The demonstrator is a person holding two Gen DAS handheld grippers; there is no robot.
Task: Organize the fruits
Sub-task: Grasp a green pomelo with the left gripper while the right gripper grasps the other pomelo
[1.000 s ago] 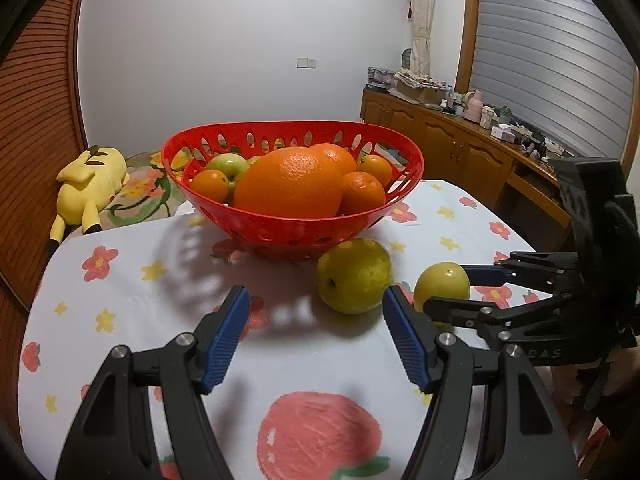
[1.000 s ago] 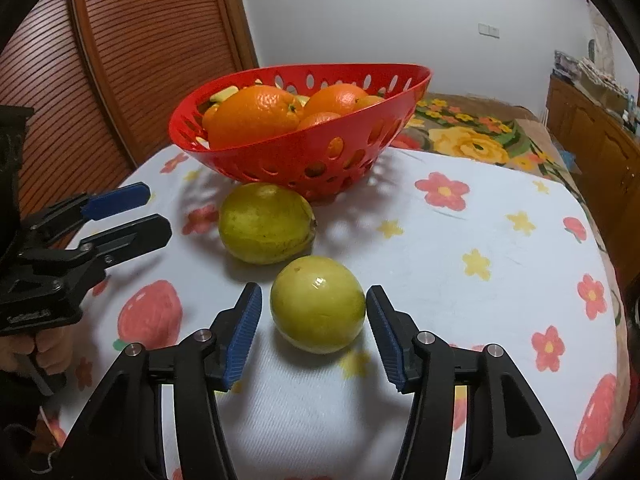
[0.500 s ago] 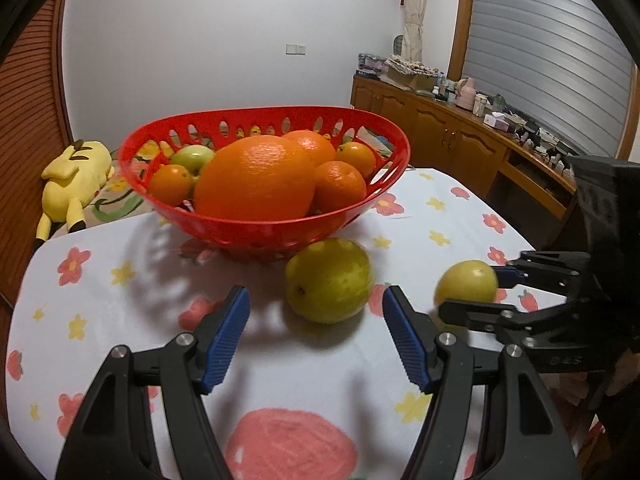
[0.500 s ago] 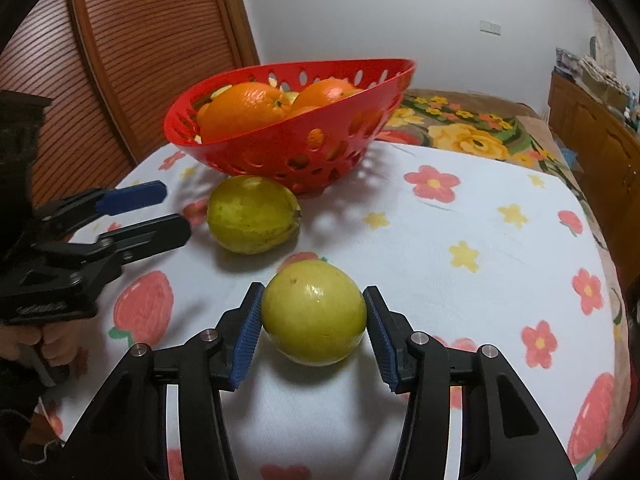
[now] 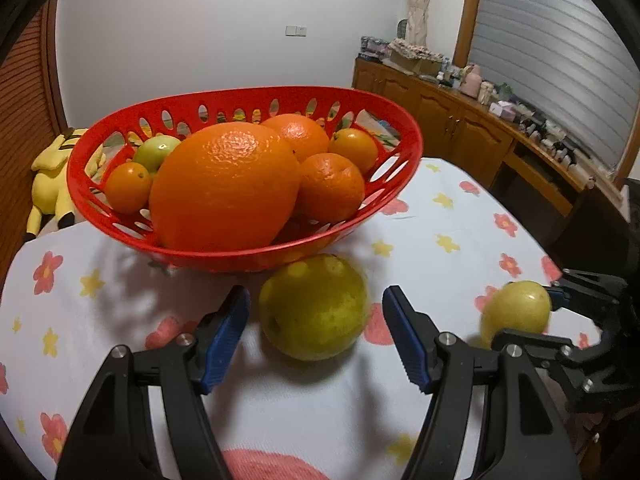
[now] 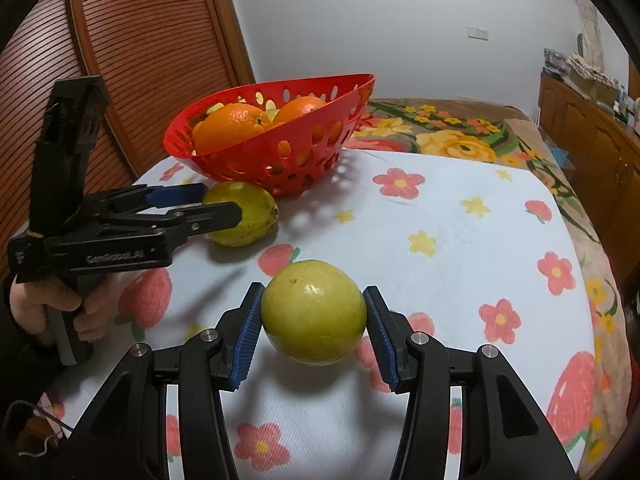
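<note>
Right wrist view: right gripper (image 6: pixel 313 326) clamps a round guava (image 6: pixel 314 311), both pads touching its sides, over the floral tablecloth (image 6: pixel 460 240). Left gripper (image 5: pixel 316 336) stands spread around a bigger guava (image 5: pixel 314 306), pads clear of it, just before the red basket (image 5: pixel 120 128) of oranges (image 5: pixel 224 190).

A plain white wall (image 5: pixel 200 40) with a small white switch plate (image 5: pixel 296 31) closes the room behind. Reddish-brown louvred wooden doors (image 6: pixel 152 40) stand at one side. A long brown wooden sideboard (image 5: pixel 460 120), cluttered with small items on top, runs beneath a grey slatted blind (image 5: pixel 560 60) framed in wood. A cream curtain (image 5: pixel 420 0) hangs in the corner. A floral-patterned bedspread (image 6: pixel 452 128) lies beyond the table.
</note>
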